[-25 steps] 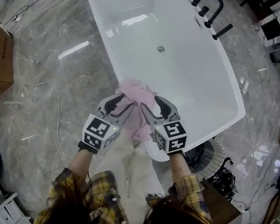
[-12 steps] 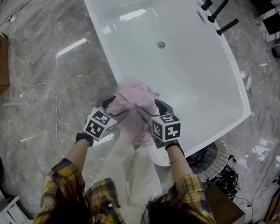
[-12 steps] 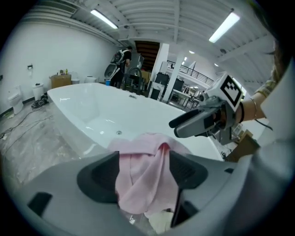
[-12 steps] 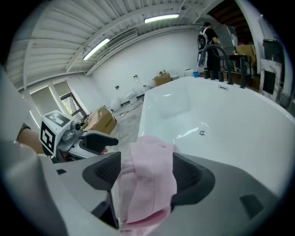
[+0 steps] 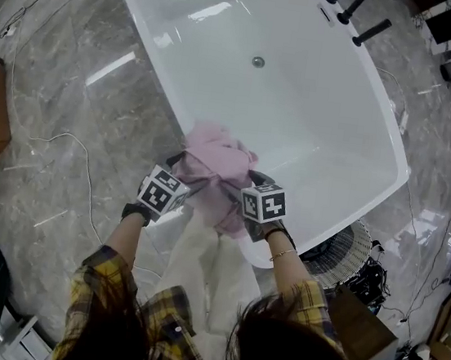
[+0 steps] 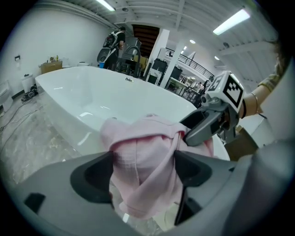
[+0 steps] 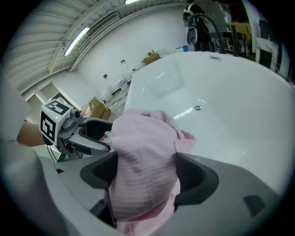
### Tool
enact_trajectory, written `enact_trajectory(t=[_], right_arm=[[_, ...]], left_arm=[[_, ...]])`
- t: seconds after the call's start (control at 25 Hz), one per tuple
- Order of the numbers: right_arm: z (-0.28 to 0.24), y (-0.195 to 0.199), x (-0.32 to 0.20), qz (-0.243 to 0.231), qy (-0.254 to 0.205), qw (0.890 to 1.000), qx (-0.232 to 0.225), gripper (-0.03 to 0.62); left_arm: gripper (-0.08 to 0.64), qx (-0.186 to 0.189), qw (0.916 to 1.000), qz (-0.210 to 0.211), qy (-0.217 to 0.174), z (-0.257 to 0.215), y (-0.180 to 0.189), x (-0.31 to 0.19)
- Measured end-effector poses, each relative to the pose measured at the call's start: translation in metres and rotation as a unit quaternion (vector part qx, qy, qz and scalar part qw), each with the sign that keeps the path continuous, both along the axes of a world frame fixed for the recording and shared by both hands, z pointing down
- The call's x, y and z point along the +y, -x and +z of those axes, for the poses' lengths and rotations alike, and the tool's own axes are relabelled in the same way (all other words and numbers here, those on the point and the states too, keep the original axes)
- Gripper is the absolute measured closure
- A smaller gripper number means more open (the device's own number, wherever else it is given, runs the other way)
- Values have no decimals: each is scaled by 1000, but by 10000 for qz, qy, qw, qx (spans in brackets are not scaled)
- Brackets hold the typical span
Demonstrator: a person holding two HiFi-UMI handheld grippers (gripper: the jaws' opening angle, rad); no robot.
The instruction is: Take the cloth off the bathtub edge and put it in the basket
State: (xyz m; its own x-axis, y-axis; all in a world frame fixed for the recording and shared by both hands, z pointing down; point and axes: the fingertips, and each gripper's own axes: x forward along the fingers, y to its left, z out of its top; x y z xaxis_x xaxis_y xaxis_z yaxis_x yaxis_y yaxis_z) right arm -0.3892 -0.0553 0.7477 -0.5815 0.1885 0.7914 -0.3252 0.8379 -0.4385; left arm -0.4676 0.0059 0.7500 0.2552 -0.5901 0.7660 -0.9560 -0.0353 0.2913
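Grey marble floor [image 5: 77, 114] runs round a white bathtub [image 5: 313, 137] in a cluttered workshop hall. Nearest the person, the pink cloth [image 5: 215, 161] lies bunched over the tub's near rim, its length running away from the person across the edge. The left gripper [image 6: 144, 173] meets it from the left and the right gripper [image 7: 145, 177] from the right, both about equally close. Their jaws have just been opening and now stand wide, each with a fold of cloth between them but not yet pinched. So closing looks like the next move. Just right of the tub's near corner stands a round ribbed container [image 5: 339, 252], probably the basket; its inside is dark, and I cannot tell what it holds. Farther off, the tub holds nothing but its drain [image 5: 258, 61].
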Motion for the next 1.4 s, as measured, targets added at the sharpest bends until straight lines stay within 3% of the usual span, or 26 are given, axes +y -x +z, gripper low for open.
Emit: enact_trajectory(t=[0.32, 0.48, 0.64, 0.8, 1.0, 1.2, 1.4], right_arm=[[17, -1, 7, 227, 860, 9960, 111, 207], [15, 2, 10, 168, 946, 9953, 119, 212], [11, 5, 15, 104, 1011, 9948, 75, 261], [3, 12, 22, -257, 888, 9957, -115, 372], [-4, 19, 24, -685, 510, 9963, -128, 444], [-10, 23, 25, -814, 189, 9962, -263, 483], [-18, 25, 27, -764, 158, 9965, -315, 494]], left_arm=[[136, 822, 9958, -336, 222, 20, -7, 2], [137, 1153, 9926, -243, 286, 21, -12, 0], [138, 1452, 9883, 63, 461, 24, -15, -2], [151, 1543, 9851, 387, 659, 24, -19, -4], [232, 1787, 9818, 150, 618, 18, -24, -2], [319, 1785, 9826, -126, 501, 13, -29, 2], [384, 1438, 9886, -182, 399, 8, -30, 5]])
